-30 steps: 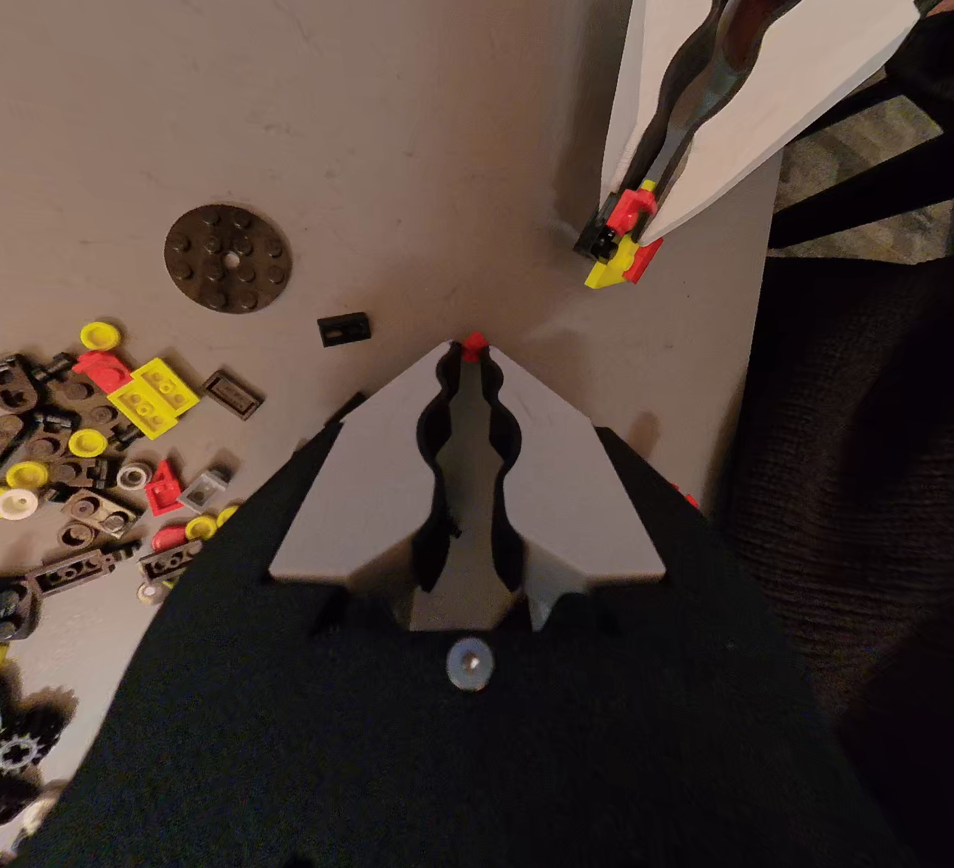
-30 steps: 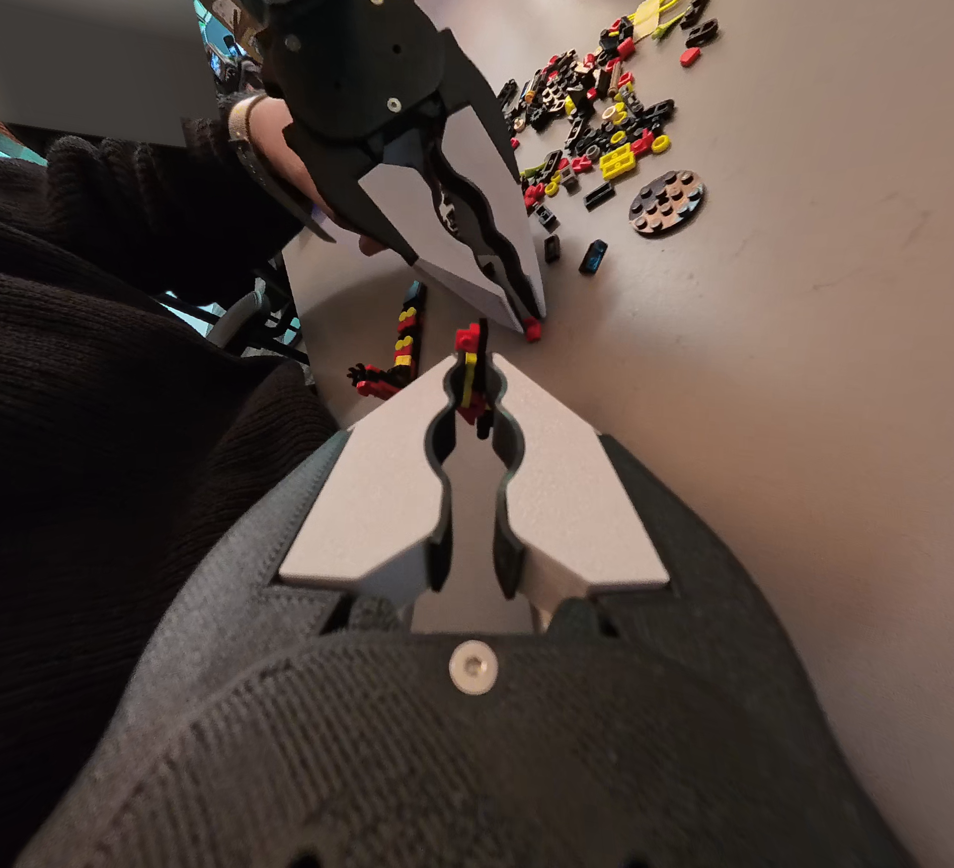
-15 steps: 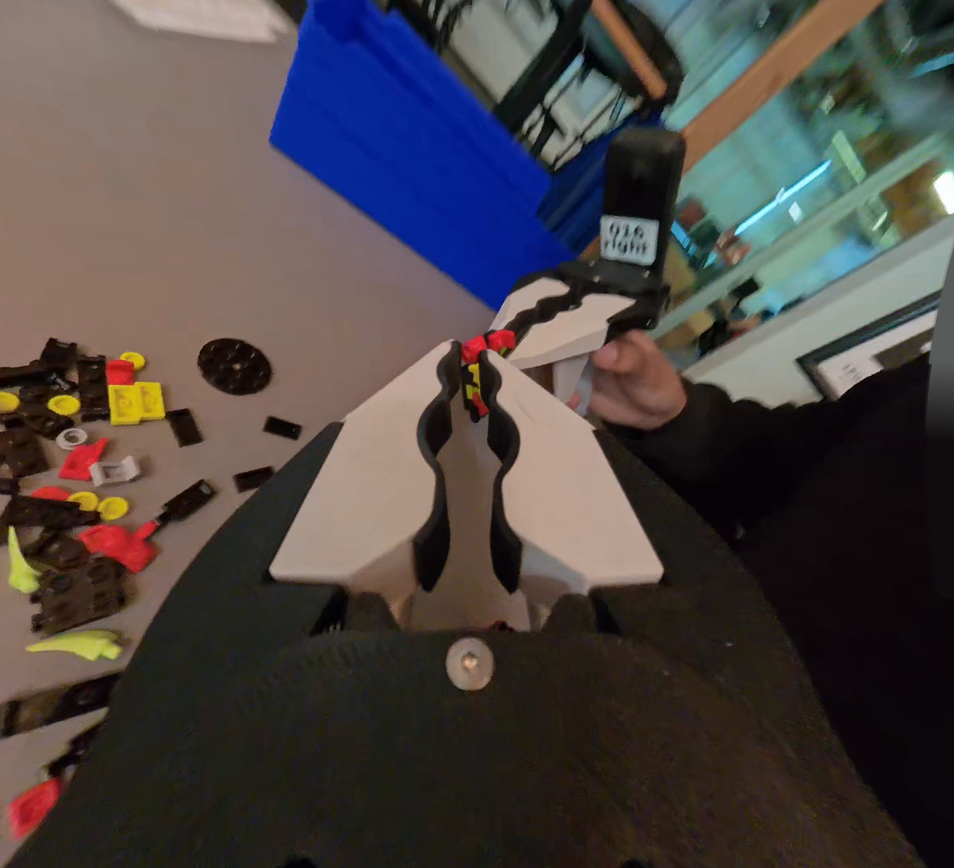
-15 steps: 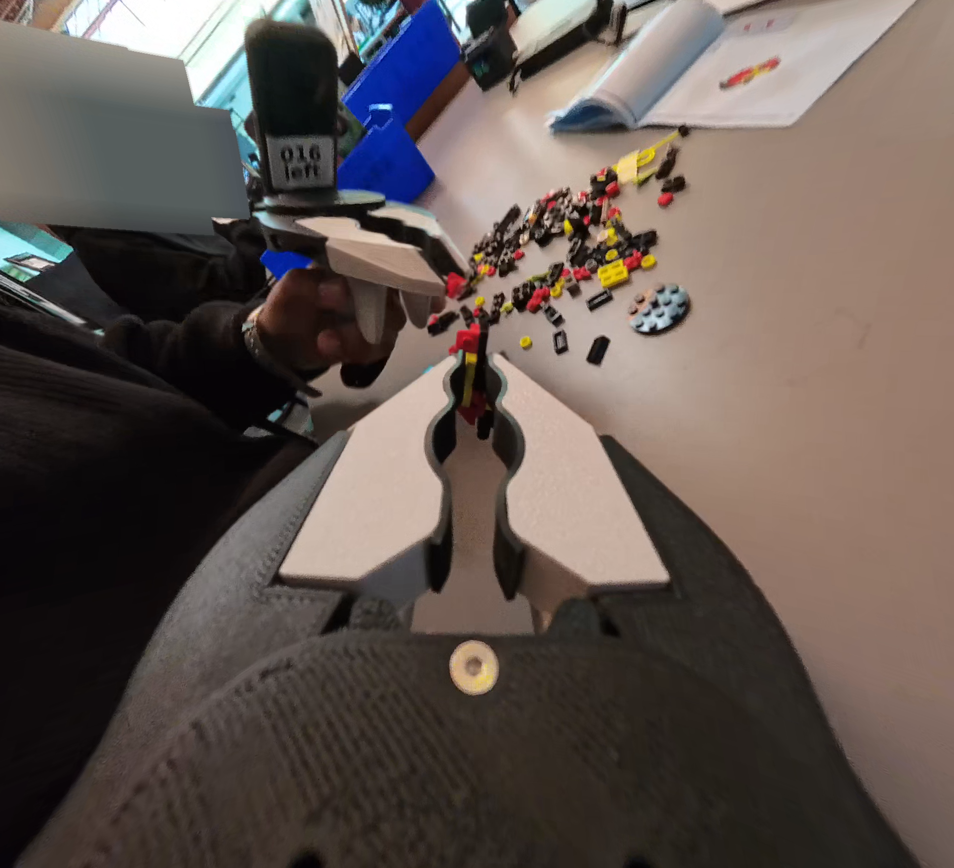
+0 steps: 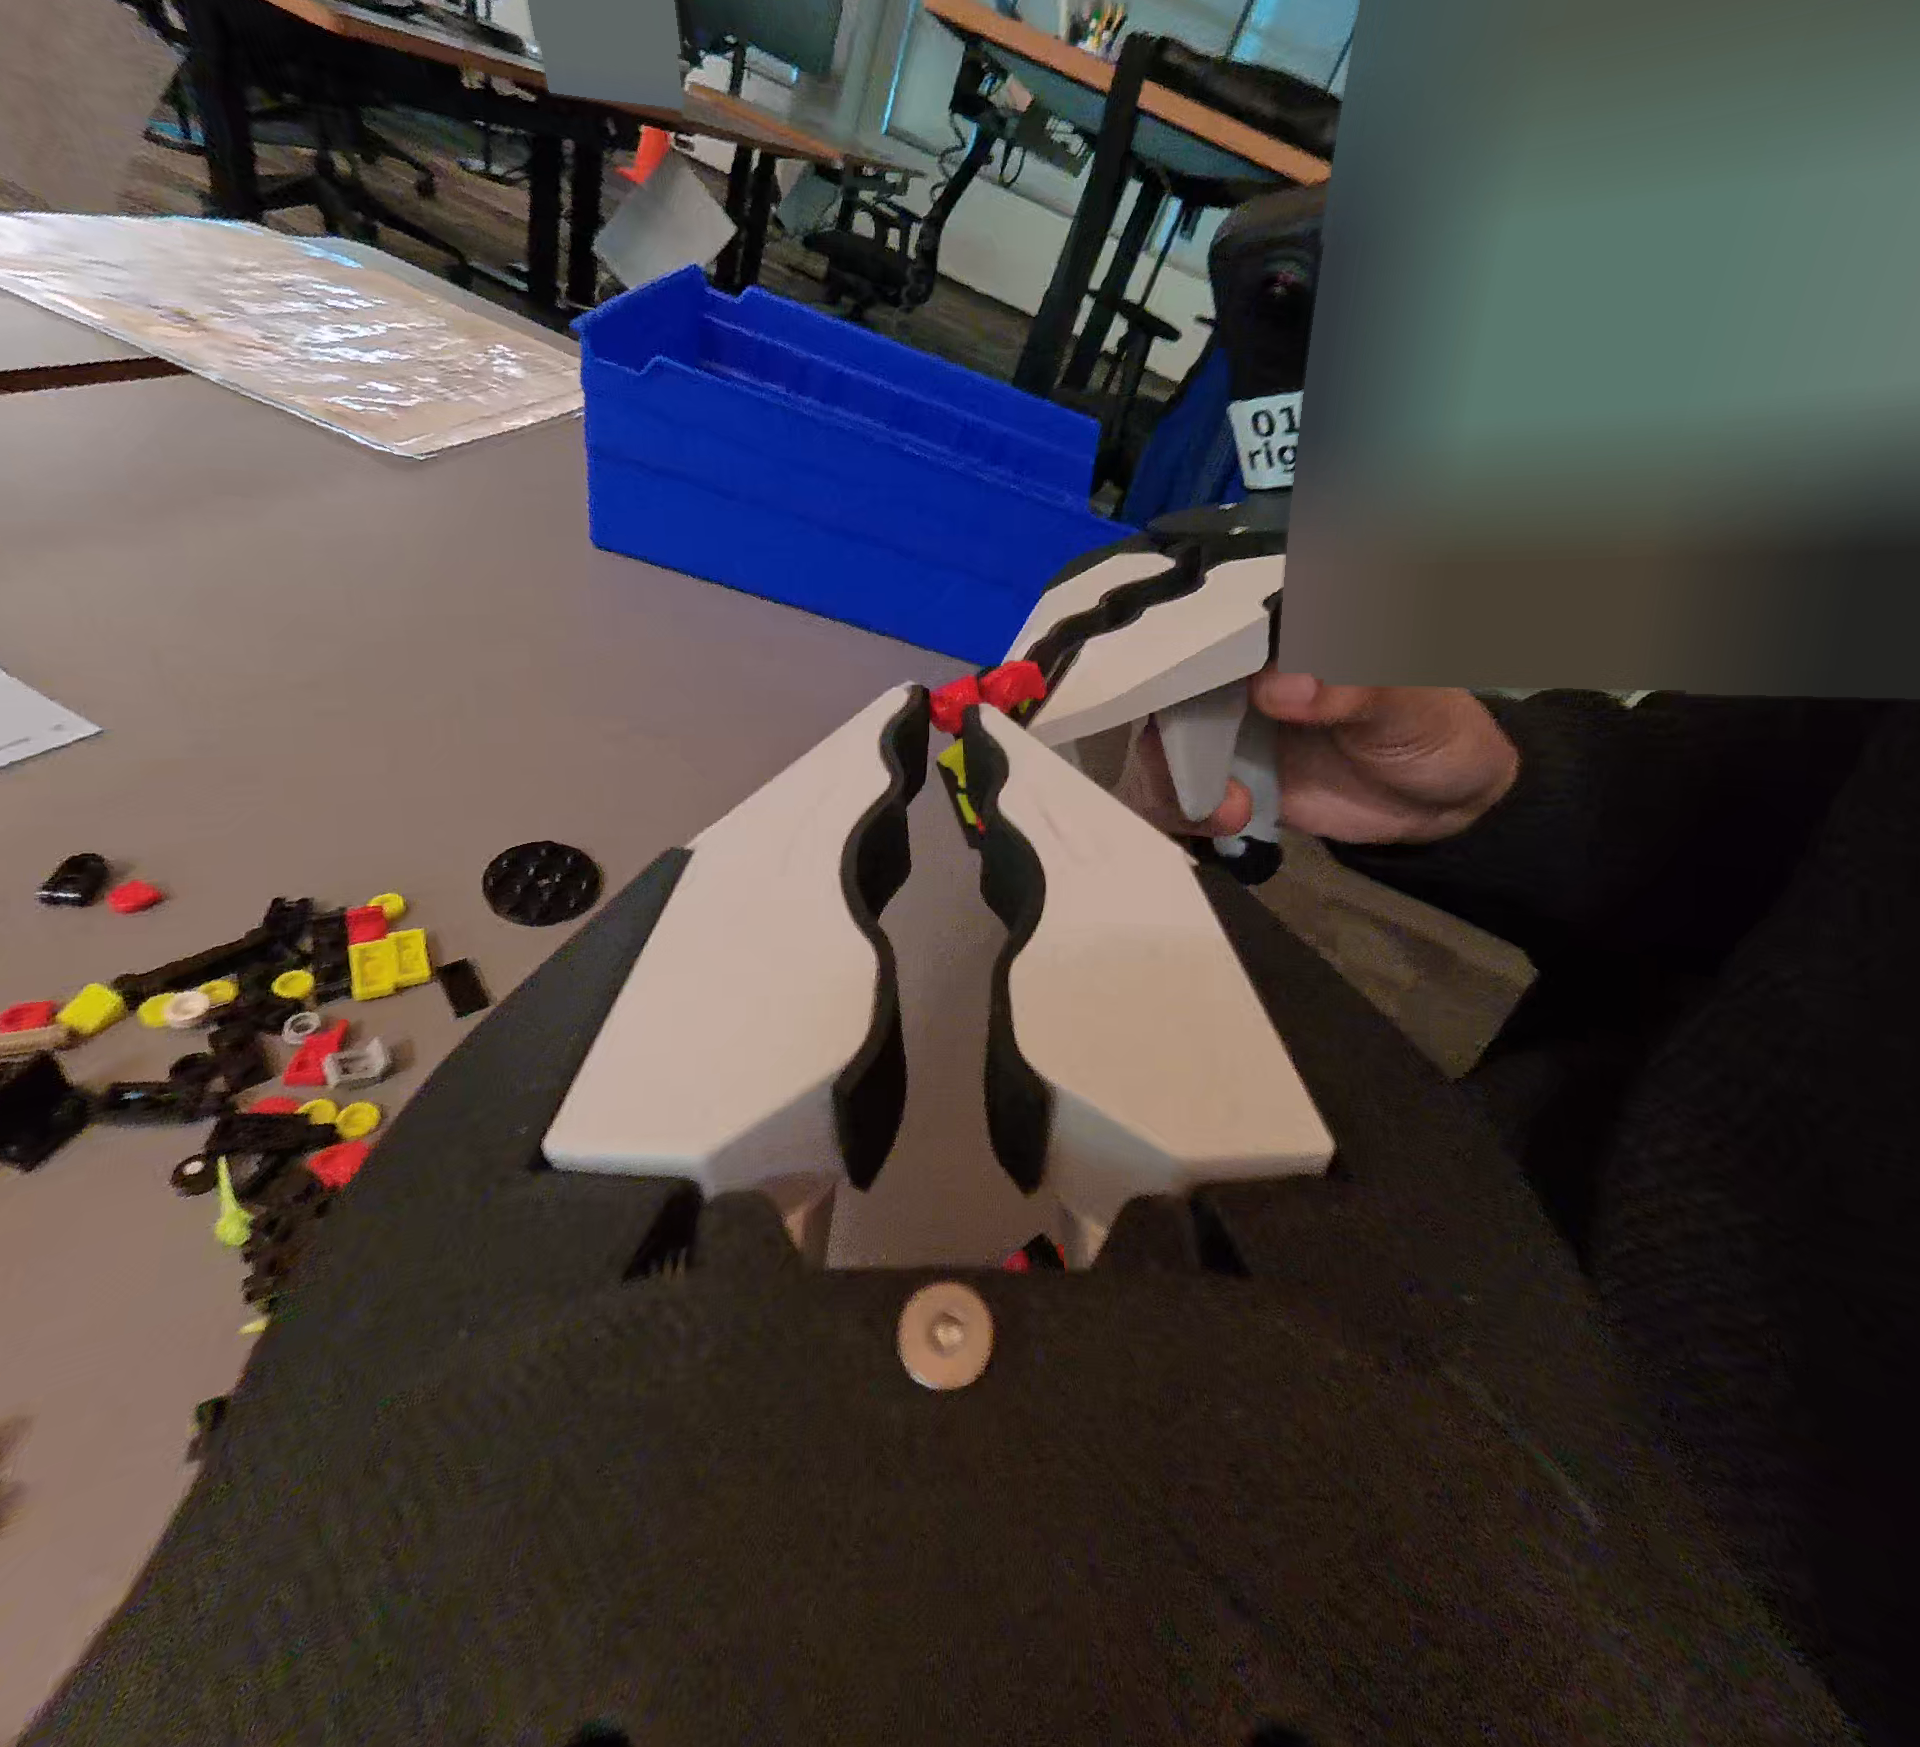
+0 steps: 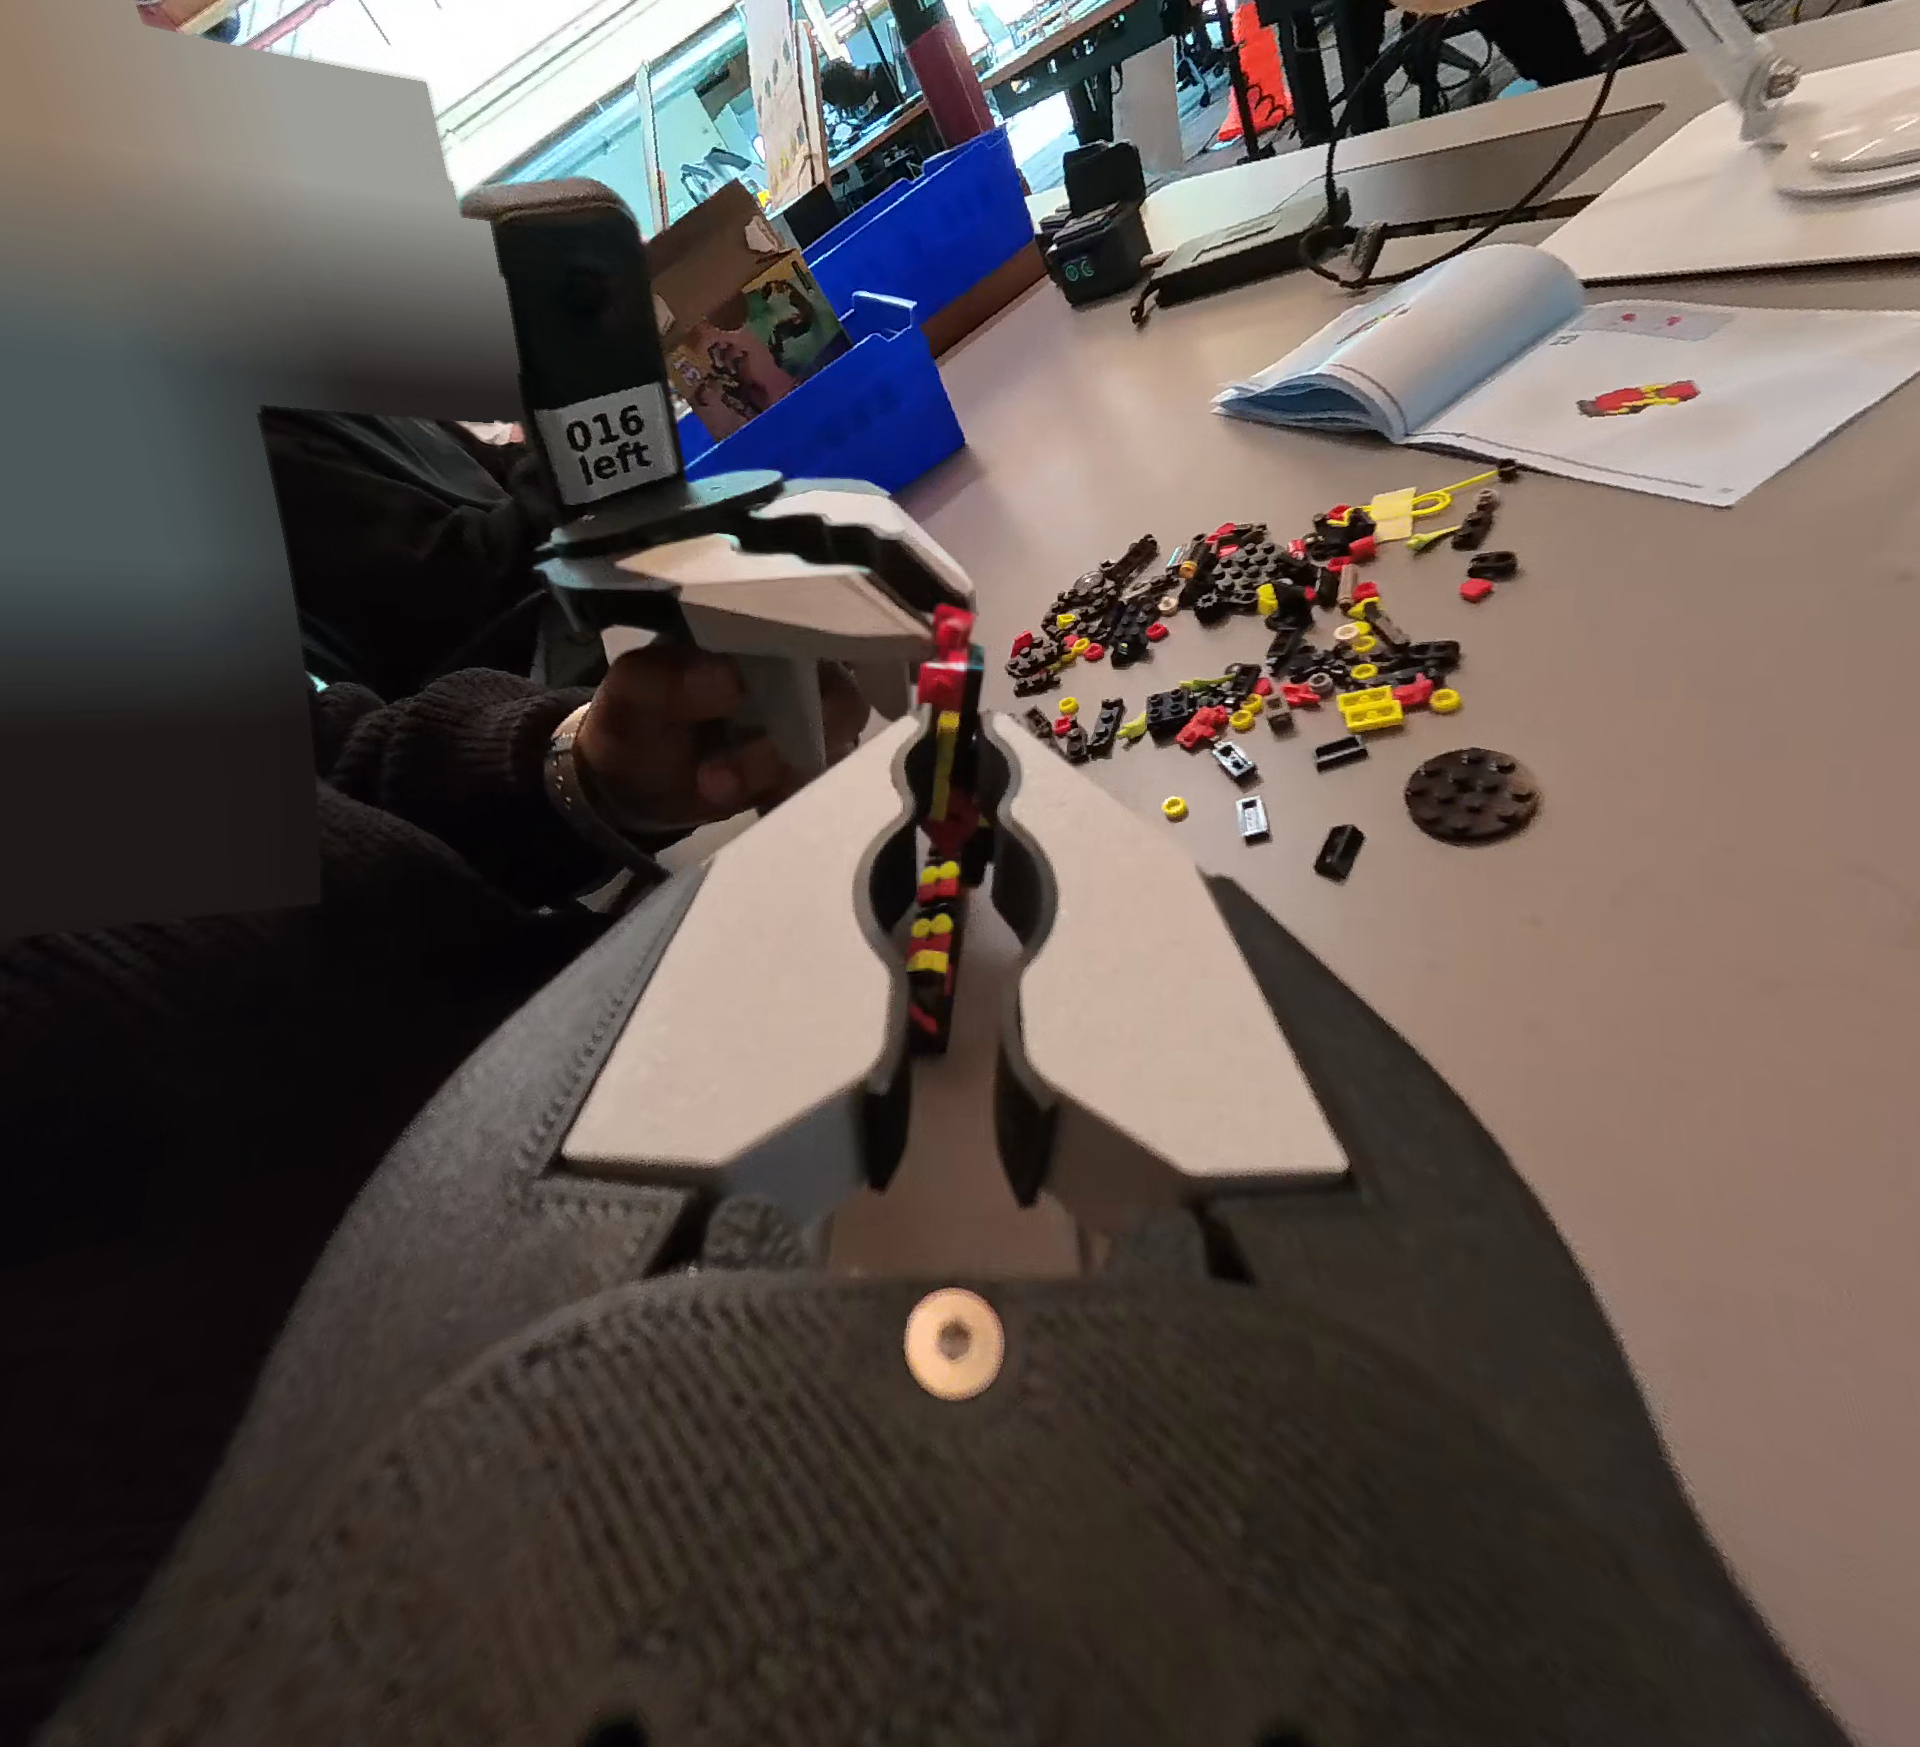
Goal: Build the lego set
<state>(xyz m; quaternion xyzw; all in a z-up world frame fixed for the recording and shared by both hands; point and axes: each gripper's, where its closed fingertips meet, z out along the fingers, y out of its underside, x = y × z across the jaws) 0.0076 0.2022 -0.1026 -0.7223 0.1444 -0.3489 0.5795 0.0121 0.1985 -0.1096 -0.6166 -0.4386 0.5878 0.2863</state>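
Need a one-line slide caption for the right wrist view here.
Right gripper clamps the partly built red-yellow-black lego assembly upright while the left gripper brings a small red piece to its top.

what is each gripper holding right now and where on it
The right gripper pinches the red, yellow and black lego assembly near its upper end. The left gripper pinches a small red piece at its fingertips, against the assembly's top.

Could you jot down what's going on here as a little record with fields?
Left tool: shut on a small red lego piece
Right tool: shut on a slim red, yellow and black lego assembly
Contact: piece meets the assembly's top end
Loose parts: pile of small lego pieces on the grey table
Nearby: round black studded plate, open instruction booklet
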